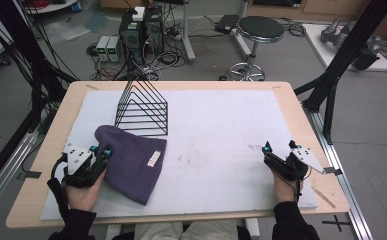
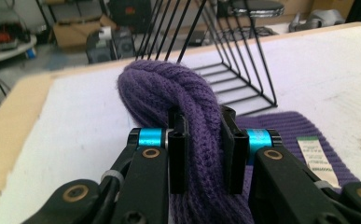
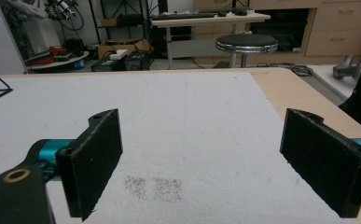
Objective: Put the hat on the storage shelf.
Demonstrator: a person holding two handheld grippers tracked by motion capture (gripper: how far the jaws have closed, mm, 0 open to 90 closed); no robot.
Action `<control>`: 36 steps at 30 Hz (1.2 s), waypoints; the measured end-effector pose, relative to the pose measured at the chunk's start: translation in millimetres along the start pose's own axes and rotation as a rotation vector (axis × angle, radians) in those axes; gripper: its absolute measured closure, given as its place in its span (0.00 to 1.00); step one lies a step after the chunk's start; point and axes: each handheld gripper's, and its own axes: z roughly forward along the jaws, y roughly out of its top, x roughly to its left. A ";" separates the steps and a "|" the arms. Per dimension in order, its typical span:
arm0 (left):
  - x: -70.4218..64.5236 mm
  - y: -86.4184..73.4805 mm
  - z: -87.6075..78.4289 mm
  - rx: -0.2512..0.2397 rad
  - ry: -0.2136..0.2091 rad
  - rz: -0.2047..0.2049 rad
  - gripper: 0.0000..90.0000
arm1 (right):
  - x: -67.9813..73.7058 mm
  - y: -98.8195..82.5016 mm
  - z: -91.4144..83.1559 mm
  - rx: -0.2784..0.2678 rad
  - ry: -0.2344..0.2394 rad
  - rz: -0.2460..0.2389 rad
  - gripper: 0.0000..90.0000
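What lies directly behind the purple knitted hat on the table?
Behind the purple hat stands a black wire rack on the white mat. The hat's crown hides the rack's near foot in the left gripper view.

Wire rack (image 1: 142, 111) on white mat (image 1: 221, 135); stool (image 1: 259, 30) behind.

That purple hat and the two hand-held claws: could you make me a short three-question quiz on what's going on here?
1. True or false: the left gripper is clamped on a fold of the purple knit hat.
2. The right gripper is: A) holding the hat, B) open with nothing in it, C) gripping the rack.
3. Fill in: behind the hat on the white mat stands a black ____ rack.

Key
1. True; its pads pinch the bunched knit.
2. B; its jaws stand wide apart over bare mat.
3. Wire.
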 end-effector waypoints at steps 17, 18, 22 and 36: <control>5.9 23.0 -6.2 -0.304 -0.184 0.104 0.85 | -1.0 -0.4 -2.8 -0.004 0.000 0.009 0.13; 7.0 25.5 -6.1 -0.319 -0.191 0.103 0.85 | -0.4 -0.4 -2.8 -0.004 0.002 0.012 0.13; 10.3 38.8 -5.0 -0.390 -0.251 0.120 0.85 | 0.2 0.6 -3.0 -0.019 0.009 0.016 0.13; -0.1 83.8 7.7 -0.581 -0.388 0.145 0.85 | 13.9 7.5 -8.3 -0.132 0.134 -0.012 0.14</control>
